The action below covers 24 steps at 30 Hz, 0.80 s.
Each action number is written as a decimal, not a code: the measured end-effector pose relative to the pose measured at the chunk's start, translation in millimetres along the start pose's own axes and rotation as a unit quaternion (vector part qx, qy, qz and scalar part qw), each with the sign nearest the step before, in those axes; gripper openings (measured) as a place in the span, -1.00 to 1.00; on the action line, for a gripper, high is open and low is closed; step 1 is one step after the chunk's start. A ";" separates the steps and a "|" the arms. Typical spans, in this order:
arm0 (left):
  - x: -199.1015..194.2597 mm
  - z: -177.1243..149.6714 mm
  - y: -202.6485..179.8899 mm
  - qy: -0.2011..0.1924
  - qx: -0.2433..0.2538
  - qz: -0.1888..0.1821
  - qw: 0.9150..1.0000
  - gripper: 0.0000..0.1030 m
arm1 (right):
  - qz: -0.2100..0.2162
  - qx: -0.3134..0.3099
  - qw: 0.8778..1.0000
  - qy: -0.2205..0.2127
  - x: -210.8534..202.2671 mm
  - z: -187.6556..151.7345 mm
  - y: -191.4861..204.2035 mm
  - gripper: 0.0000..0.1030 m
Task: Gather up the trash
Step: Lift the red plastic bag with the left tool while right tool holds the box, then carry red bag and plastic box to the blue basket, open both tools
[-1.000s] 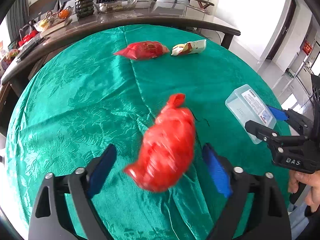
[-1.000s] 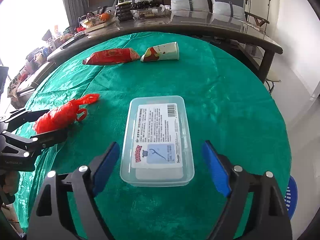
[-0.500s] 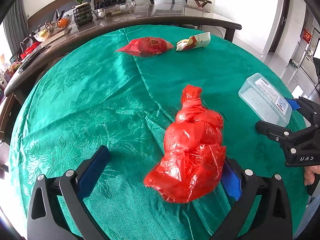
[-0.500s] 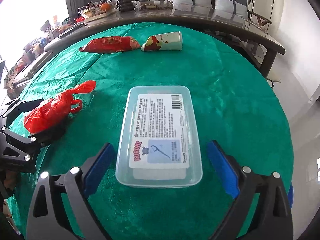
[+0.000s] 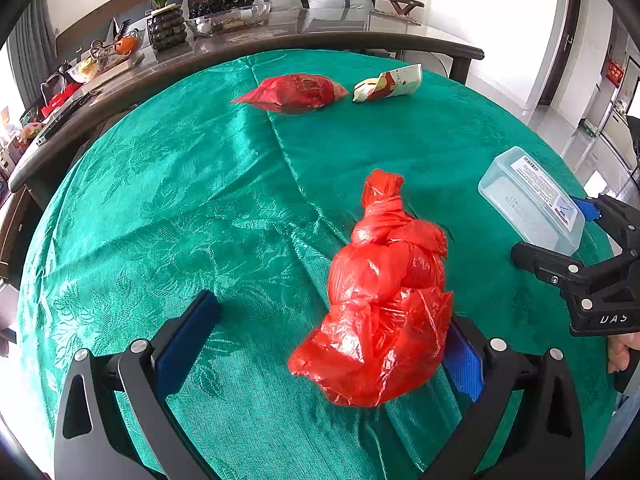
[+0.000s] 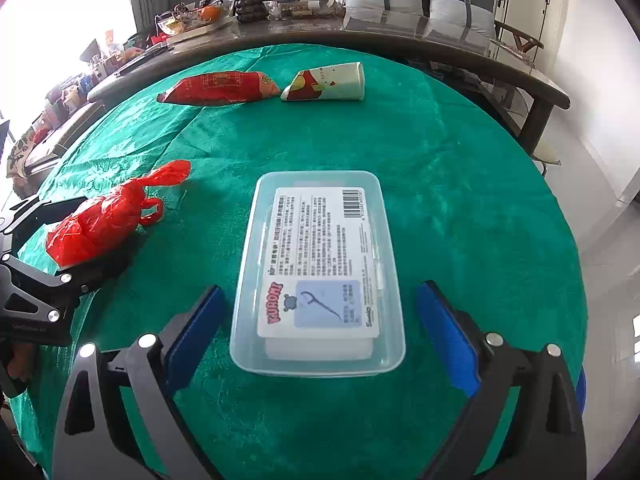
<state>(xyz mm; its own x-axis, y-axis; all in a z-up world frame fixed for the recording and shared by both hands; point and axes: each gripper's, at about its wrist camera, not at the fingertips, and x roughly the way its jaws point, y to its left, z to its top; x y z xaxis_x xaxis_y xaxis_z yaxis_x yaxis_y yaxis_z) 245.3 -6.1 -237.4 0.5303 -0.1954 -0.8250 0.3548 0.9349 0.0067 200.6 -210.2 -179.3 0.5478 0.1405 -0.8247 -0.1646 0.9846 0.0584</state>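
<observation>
Right now both tools sit low over the green worktop (image 5: 192,184), each lined up on a piece of trash, so the step in hand looks like the approach just before two pick-ups. The left tool (image 5: 320,344) has just been opening and its jaws stand wide apart; the knotted red plastic bag (image 5: 384,304) lies between them, resting against the right-hand pad, while the left-hand pad stands clear, so nothing is clamped. The right tool (image 6: 320,332) has also just been opening; the clear plastic box (image 6: 320,272) with the printed label lies flat between its pads, with cloth showing on both sides, so it is not gripped either.

Farther back on the worktop, a red snack packet (image 6: 222,88) and a crushed paper cup (image 6: 326,82) lie just beside each other, untouched.

For the next move, I judge each tool needs to close squarely on its item. The bag sits off-centre, so the left tool likely wants a small shift toward it first. The box is smooth and stiff and could slip if caught only at its near end.
</observation>
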 end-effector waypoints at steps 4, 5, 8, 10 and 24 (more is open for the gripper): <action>-0.4 -1.0 -0.2 0.000 0.000 0.000 1.000 0.92 | 0.000 0.000 1.000 0.000 0.1 -0.1 0.1 0.81; -0.5 -1.0 -0.3 0.000 0.000 0.000 1.000 0.92 | 0.000 0.000 1.000 0.000 0.0 -0.2 0.0 0.81; -0.6 -0.9 -0.2 0.000 0.000 0.001 1.000 0.92 | 0.008 0.001 1.000 0.000 -0.9 -0.2 -1.2 0.81; -1.1 -0.6 0.0 0.002 0.006 -0.003 1.000 0.92 | 0.026 -0.008 0.999 0.041 -1.1 9.5 -4.9 0.80; -21.9 19.0 -9.3 0.035 0.057 -0.062 0.996 0.08 | 0.009 -0.004 0.992 0.124 -9.1 44.3 3.8 0.15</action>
<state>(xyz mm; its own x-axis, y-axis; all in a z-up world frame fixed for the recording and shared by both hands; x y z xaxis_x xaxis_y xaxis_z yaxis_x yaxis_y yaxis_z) 245.0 -16.2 -208.7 0.4230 -0.2824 -0.8610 0.5009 0.8647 -0.0375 231.3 -203.2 -146.7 0.3268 0.1278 -0.9364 -0.1795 0.9812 0.0713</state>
